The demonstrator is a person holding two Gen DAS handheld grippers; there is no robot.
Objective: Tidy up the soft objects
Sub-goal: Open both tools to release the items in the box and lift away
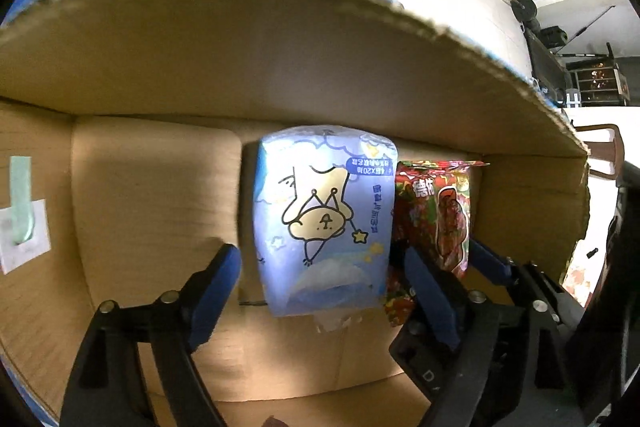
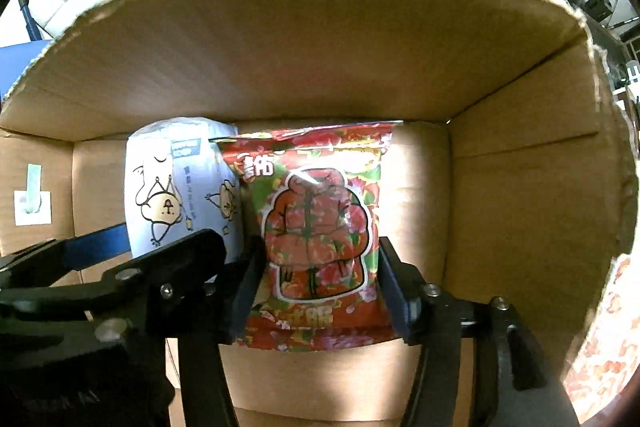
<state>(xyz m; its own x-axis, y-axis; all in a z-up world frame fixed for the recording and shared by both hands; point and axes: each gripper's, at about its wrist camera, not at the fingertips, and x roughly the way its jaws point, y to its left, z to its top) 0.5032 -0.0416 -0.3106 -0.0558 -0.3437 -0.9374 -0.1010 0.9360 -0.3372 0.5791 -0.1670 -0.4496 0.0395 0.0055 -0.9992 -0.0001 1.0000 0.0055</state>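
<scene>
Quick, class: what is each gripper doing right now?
Left gripper: open, jaws around the blue pack, not touching.
Right gripper: jaws astride the red bag; grip cannot be told.

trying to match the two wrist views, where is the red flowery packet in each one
Left wrist: the red floral packet stands right of centre, against the blue tissue pack, beside the right tool.
Right wrist: it fills the centre, between the tool's fingers.
Shared landmark: the white label with green tape on the box wall.
</scene>
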